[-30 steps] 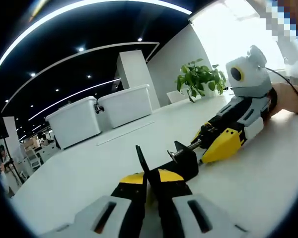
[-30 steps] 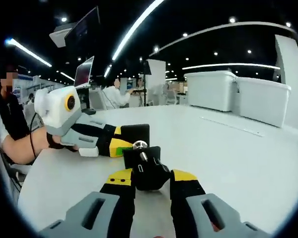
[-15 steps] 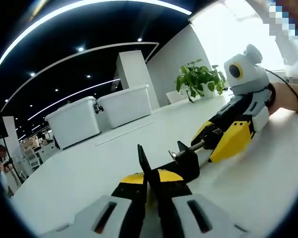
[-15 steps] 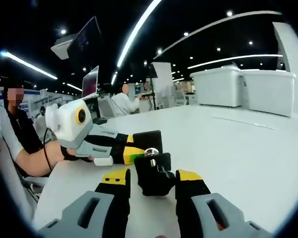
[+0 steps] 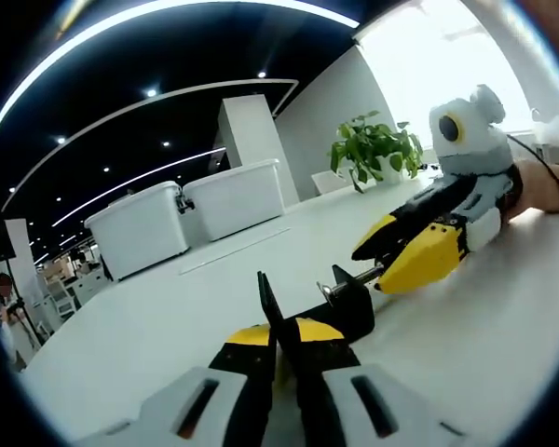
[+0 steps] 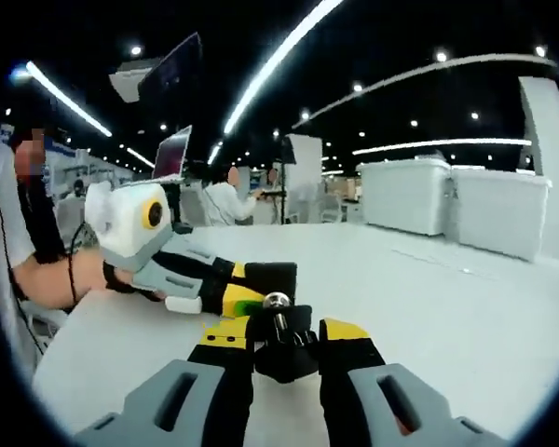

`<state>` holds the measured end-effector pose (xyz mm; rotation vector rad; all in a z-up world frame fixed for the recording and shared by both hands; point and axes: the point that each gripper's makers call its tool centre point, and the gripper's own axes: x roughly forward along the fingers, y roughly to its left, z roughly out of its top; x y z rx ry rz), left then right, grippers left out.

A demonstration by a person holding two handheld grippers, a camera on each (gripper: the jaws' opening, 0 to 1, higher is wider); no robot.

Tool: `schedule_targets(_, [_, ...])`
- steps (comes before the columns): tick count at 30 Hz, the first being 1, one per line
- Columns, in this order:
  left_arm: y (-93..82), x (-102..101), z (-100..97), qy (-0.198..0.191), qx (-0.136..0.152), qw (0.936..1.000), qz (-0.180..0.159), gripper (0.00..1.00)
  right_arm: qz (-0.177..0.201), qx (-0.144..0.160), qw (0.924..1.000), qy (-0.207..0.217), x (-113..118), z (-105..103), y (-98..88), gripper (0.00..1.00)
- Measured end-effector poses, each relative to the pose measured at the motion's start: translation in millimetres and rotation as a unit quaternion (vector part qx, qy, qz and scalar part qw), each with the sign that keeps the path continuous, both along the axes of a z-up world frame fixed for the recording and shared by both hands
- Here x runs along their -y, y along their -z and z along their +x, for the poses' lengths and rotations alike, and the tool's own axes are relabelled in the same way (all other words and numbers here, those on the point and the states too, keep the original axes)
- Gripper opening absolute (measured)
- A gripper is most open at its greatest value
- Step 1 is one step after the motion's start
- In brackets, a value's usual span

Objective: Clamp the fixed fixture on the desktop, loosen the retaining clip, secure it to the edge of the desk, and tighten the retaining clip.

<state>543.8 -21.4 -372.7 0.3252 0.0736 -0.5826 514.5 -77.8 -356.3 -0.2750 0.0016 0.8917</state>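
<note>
Black fixture [image 5: 340, 312] sits on the white desk [image 5: 466, 354], left claw [image 5: 279, 340] clamped on its plate, right claw [image 6: 286, 343] closed around the screw knob at 12 o'clock; risk: knob slipping, fixture twisting.

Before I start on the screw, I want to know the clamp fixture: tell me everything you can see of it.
The clamp fixture is a small black C-shaped piece, matte like metal or hard plastic, lying on the white desk. A silver threaded screw with a round head sticks out of it. The left gripper pinches its thin upright plate between the fingers; the right gripper closes around its screw end.
</note>
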Motion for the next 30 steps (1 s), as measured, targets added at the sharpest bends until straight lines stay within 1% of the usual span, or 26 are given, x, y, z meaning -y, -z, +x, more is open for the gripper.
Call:
schedule_targets(2, [0.1, 0.3, 1.2, 0.000, 0.001, 1.0000, 0.001, 0.07, -0.023, 0.044, 0.9987, -0.007, -1.7, -2.1, -0.6, 0.26])
schedule_targets(3, [0.2, 0.6, 1.7, 0.000, 0.001, 1.0000, 0.001, 0.07, -0.034, 0.056, 0.9978, -0.010, -2.2, -2.9, -0.1, 0.26])
schedule_targets(5, [0.4, 0.9, 2.9, 0.001, 0.001, 1.0000, 0.001, 0.07, -0.036, 0.059, 0.9976, -0.007, -2.9, -3.1, 0.6, 0.26])
schedule_targets(8, [0.2, 0.7, 3.9, 0.000, 0.002, 1.0000, 0.003, 0.07, -0.061, 0.092, 0.9938, -0.003, -4.2, -2.6, 0.5, 0.27])
schedule_targets(11, [0.5, 1.1, 4.9, 0.001, 0.002, 1.0000, 0.003, 0.07, -0.071, 0.102, 0.9922, 0.002, -5.3, -2.4, 2.2, 0.27])
schedule_targets(13, [0.8, 1.3, 5.7, 0.001, 0.002, 1.0000, 0.003, 0.07, -0.077, 0.092, 0.9928, 0.009, -3.0, -0.4, 5.1, 0.28])
schedule_targets(14, [0.9, 1.2, 6.3, 0.001, 0.001, 1.0000, 0.002, 0.07, -0.075, 0.074, 0.9943, 0.015, -0.3, 0.7, 8.2, 0.28])
schedule_targets(15, [1.0, 1.5, 5.8, 0.001, 0.001, 1.0000, 0.002, 0.07, -0.068, 0.045, 0.9965, 0.020, 2.0, 1.6, 12.3, 0.28])
schedule_targets(17, [1.4, 1.9, 5.7, 0.001, 0.000, 1.0000, 0.001, 0.07, -0.032, -0.005, 0.9990, 0.031, 8.5, 10.4, 15.5, 0.32])
schedule_targets(18, [1.4, 2.0, 6.1, 0.001, 0.000, 1.0000, 0.001, 0.07, 0.002, -0.040, 0.9986, 0.034, 10.0, 12.3, 11.4, 0.34])
schedule_targets(20, [1.5, 2.3, 6.2, 0.002, 0.000, 1.0000, 0.000, 0.07, 0.065, -0.092, 0.9935, 0.016, 7.1, 11.2, 1.2, 0.33])
schedule_targets(21, [1.7, 2.5, 6.0, 0.002, 0.001, 1.0000, 0.000, 0.07, 0.096, -0.116, 0.9885, 0.008, 6.1, 10.5, -5.4, 0.32])
schedule_targets(22, [1.8, 2.5, 6.1, 0.002, 0.000, 1.0000, 0.000, 0.07, 0.120, -0.140, 0.9829, 0.001, 5.6, 10.2, -8.9, 0.30])
schedule_targets(23, [1.6, 2.6, 5.5, 0.002, 0.000, 1.0000, 0.000, 0.07, 0.133, -0.161, 0.9779, -0.008, 5.1, 8.9, -9.8, 0.29])
schedule_targets(24, [1.5, 2.6, 5.7, 0.002, 0.000, 1.0000, 0.000, 0.07, 0.136, -0.179, 0.9742, -0.015, 4.9, 8.1, -7.7, 0.29])
schedule_targets(26, [1.2, 2.5, 4.5, 0.001, 0.000, 1.0000, 0.000, 0.07, 0.137, -0.211, 0.9677, -0.015, 4.7, 6.0, -1.7, 0.29])
schedule_targets(28, [1.2, 2.7, 3.5, 0.001, 0.001, 1.0000, 0.000, 0.07, 0.139, -0.216, 0.9663, -0.015, 5.4, 7.7, -1.3, 0.29])
schedule_targets(30, [1.0, 2.7, 2.7, 0.001, 0.001, 1.0000, 0.000, 0.07, 0.151, -0.226, 0.9623, -0.014, 6.2, 7.9, -3.2, 0.26])
